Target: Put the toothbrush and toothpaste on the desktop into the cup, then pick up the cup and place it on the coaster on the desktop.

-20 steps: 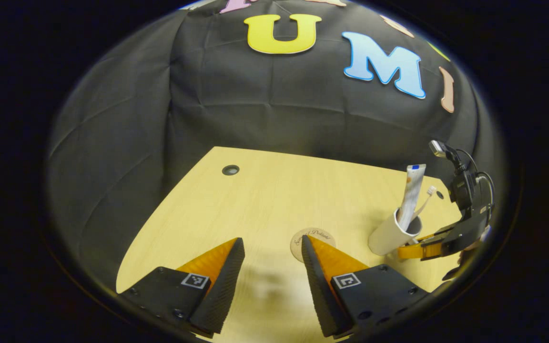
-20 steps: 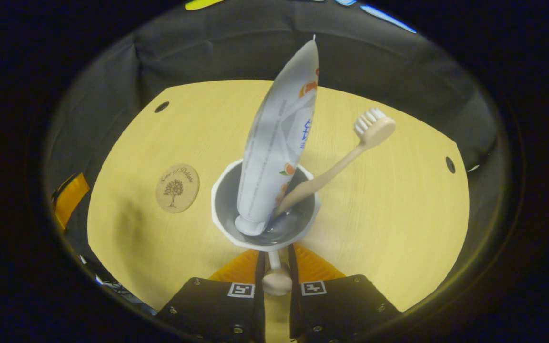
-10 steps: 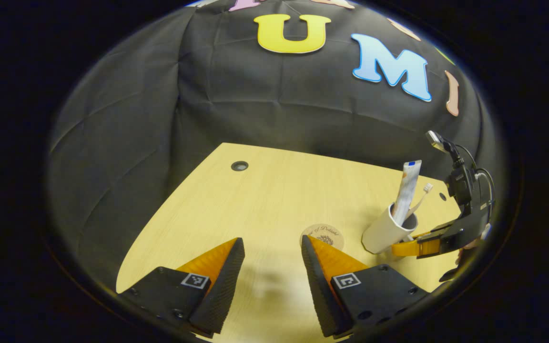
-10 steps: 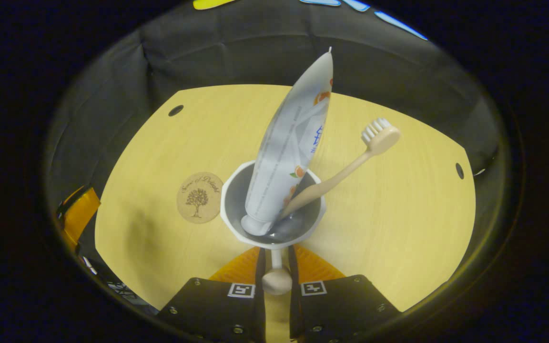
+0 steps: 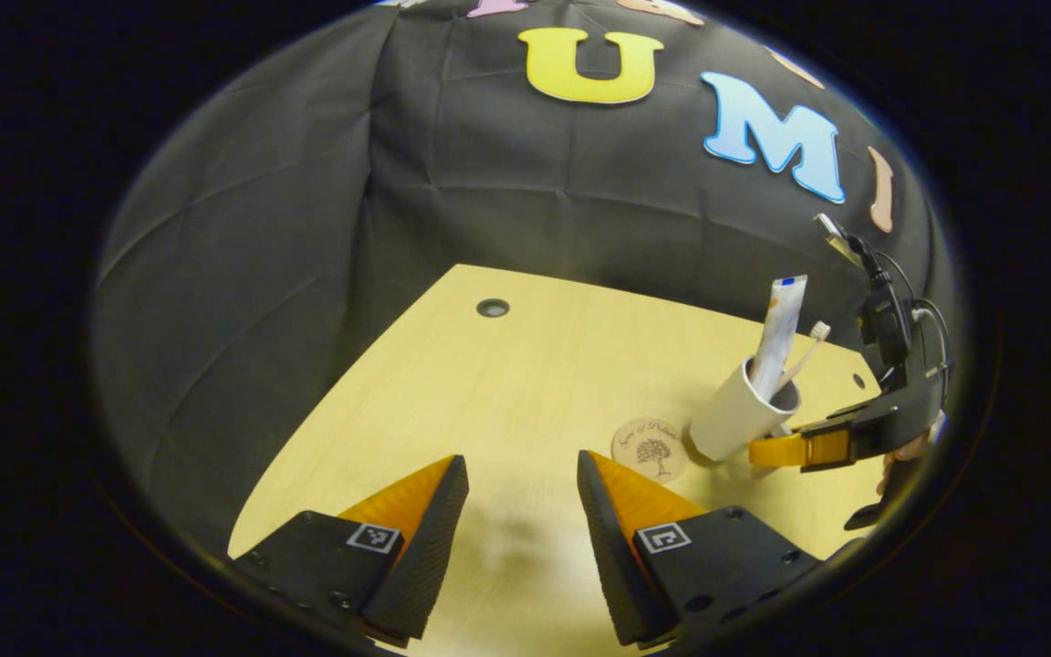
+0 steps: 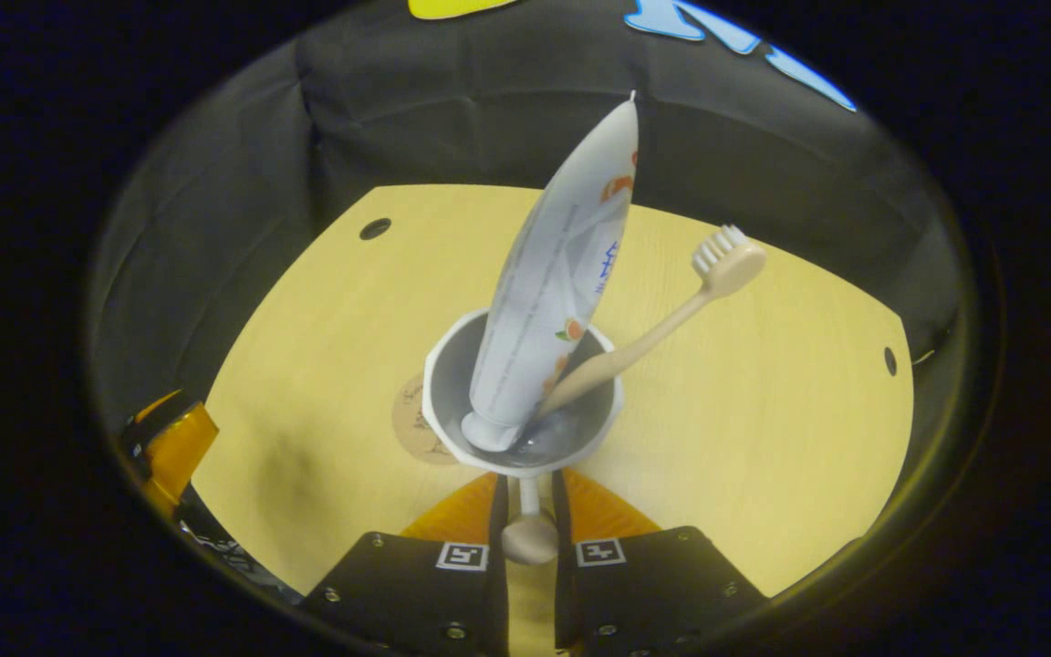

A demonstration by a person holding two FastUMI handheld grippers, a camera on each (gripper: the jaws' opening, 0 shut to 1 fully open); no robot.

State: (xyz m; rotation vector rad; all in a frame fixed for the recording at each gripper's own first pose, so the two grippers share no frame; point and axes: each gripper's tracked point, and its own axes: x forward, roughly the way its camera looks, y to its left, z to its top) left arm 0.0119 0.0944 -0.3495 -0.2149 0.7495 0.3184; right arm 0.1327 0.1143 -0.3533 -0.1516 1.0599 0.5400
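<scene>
While right gripper clamps cup handle | left gripper apart | coaster script unreadable

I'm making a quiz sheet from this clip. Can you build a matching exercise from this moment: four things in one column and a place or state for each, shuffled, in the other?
Things:
1. toothpaste
2. toothbrush
3. cup
4. left gripper

States:
A. held by its handle in the right gripper, beside the coaster
B. open, holding nothing, over the desktop
C. stands cap down in the cup
D. leans in the cup with bristles up

Pairs: 1-C, 2-D, 3-A, 4-B
</scene>
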